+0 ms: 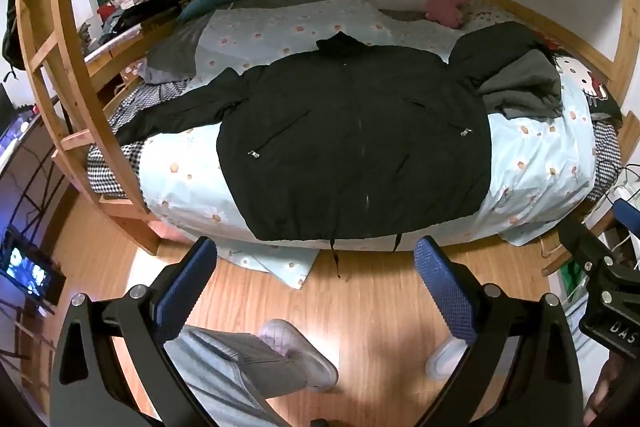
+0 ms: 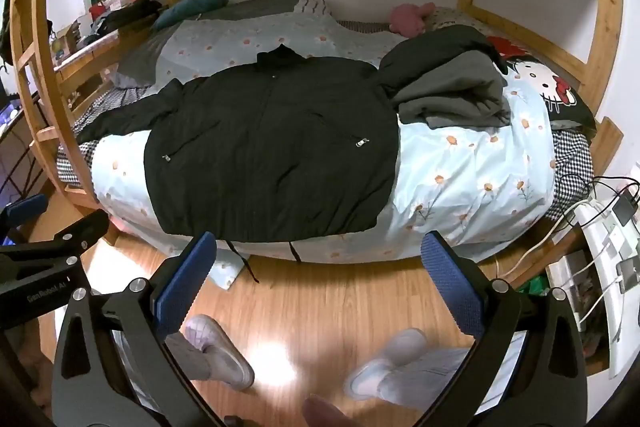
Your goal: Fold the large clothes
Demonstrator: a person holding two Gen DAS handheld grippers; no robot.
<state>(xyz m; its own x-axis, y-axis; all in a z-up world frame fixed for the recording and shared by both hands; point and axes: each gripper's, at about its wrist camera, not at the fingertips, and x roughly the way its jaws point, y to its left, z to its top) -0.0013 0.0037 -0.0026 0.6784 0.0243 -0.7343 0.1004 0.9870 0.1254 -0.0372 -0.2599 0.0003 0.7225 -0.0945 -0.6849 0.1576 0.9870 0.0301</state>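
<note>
A large black zip-up jacket (image 1: 352, 139) (image 2: 272, 147) lies spread flat, front up, on a bed with a light blue flowered cover (image 1: 532, 179) (image 2: 472, 179). Its hem hangs at the near bed edge with two drawcords dangling. One sleeve stretches out to the left. My left gripper (image 1: 316, 251) is open above the wooden floor, just short of the hem, with nothing between its blue pads. My right gripper (image 2: 319, 243) is open too and holds nothing, in front of the bed edge to the right of the jacket's hem. Each gripper shows at the edge of the other's view.
A heap of black and grey cloth (image 1: 520, 83) (image 2: 448, 91) lies by the jacket's right shoulder. Wooden bunk posts (image 1: 80, 75) frame the bed. The person's slippered feet (image 2: 224, 351) stand on the floor. A power strip with cables (image 2: 608, 227) sits at the right.
</note>
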